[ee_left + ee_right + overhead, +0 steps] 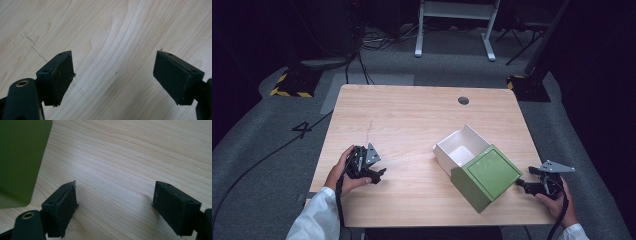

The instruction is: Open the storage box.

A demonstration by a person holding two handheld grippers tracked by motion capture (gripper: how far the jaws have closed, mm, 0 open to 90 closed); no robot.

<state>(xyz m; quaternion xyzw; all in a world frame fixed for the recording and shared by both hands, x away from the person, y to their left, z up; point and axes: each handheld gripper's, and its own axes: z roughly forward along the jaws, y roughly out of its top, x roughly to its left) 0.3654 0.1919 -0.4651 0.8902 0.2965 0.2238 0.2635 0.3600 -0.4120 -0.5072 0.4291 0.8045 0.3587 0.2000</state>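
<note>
A green box (487,176) lies on the right half of the wooden table (412,115), and a white open tray (460,149) sticks out of its far-left end. My right gripper (521,184) rests on the table just right of the green box, pointing at it. In the right gripper view the gripper (115,205) is open, with bare wood between the jaws and the green box (20,157) at the left. My left gripper (379,174) sits low over the table's left front, well apart from the box. In the left gripper view it (113,75) stands open over bare wood.
A round cable hole (463,100) sits near the table's far edge. Beyond the table are a white desk frame (454,30), cables on the grey floor and yellow-black striped bases (292,85). A faint scratch (35,47) marks the wood.
</note>
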